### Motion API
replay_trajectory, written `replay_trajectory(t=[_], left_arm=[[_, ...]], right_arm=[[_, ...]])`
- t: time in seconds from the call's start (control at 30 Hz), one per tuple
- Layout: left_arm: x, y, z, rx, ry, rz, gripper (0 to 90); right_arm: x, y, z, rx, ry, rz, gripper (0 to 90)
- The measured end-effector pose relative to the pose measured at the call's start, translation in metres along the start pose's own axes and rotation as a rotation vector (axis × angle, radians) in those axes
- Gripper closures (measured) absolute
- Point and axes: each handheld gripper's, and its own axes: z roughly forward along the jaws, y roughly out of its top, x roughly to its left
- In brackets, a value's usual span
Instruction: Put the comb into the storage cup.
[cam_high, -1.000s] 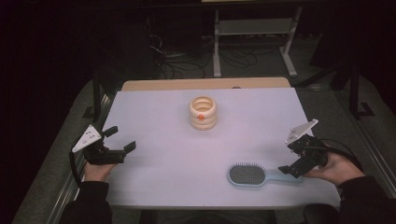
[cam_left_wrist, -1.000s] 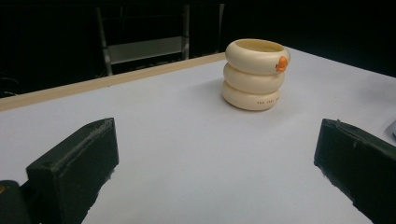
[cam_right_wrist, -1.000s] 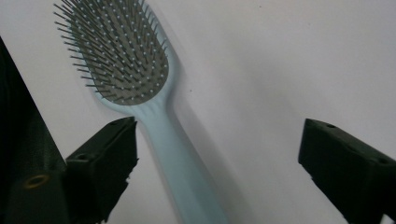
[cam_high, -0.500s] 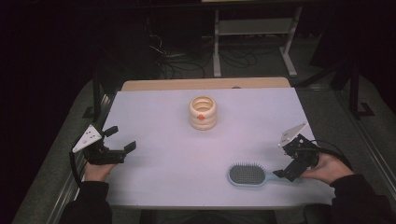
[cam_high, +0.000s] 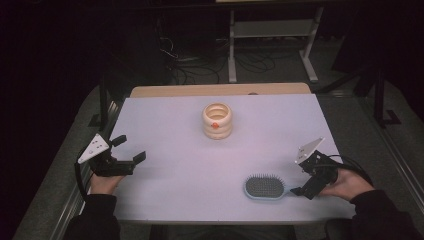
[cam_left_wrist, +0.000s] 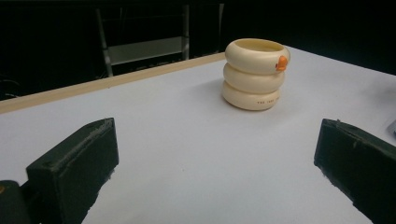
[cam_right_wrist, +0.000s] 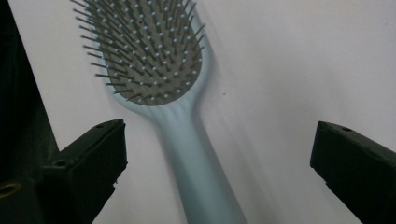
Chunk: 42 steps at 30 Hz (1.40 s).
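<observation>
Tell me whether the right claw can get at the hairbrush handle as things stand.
Probably yes: the right claw is open, the hairbrush handle lies between its jaws on the bare table, untouched, and nothing stands in the way.

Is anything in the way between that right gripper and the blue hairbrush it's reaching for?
Nothing visible. The right gripper sits right at the hairbrush, jaws open on either side of its handle with bare white table around it. The cream ring-shaped holder stands far off, near the table's middle.
</observation>
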Motion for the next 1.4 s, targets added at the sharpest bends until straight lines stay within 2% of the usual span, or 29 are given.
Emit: replay_trajectory(t=[0.07, 0.2, 0.33, 0.47, 0.83, 1.0, 1.1, 1.27, 1.4], left_arm=[[0.000, 0.000, 0.000, 0.001, 0.000, 0.000, 0.0], [0.000, 0.000, 0.000, 0.001, -0.001, -0.001, 0.0], [0.000, 0.000, 0.000, 0.001, -0.002, 0.001, 0.0], [0.000, 0.000, 0.001, 0.002, -0.001, 0.001, 0.0], [-0.001, 0.000, 0.001, 0.007, -0.006, 0.004, 0.0], [-0.001, 0.000, 0.001, 0.006, -0.005, 0.004, 0.0], [-0.001, 0.000, 0.001, 0.004, -0.004, 0.002, 0.0], [-0.001, 0.000, 0.001, 0.006, -0.005, 0.006, 0.0], [-0.001, 0.000, 0.001, 0.005, -0.005, 0.003, 0.0]], right_arm=[[0.001, -0.001, 0.002, 0.003, 0.008, -0.010, 5.4], [0.003, -0.004, 0.005, -0.001, 0.034, -0.037, 14.0], [0.006, -0.008, 0.009, 0.007, 0.034, -0.068, 18.9], [0.007, -0.008, 0.011, 0.012, 0.052, -0.078, 25.4], [0.011, -0.002, 0.027, 0.108, 0.061, -0.087, 40.3], [0.011, 0.000, 0.026, 0.123, 0.048, -0.097, 49.4], [0.011, 0.002, 0.024, 0.126, 0.053, -0.105, 52.0], [0.012, 0.005, 0.027, 0.167, 0.043, -0.135, 55.6], [0.013, 0.010, 0.030, 0.193, 0.054, -0.162, 56.6]])
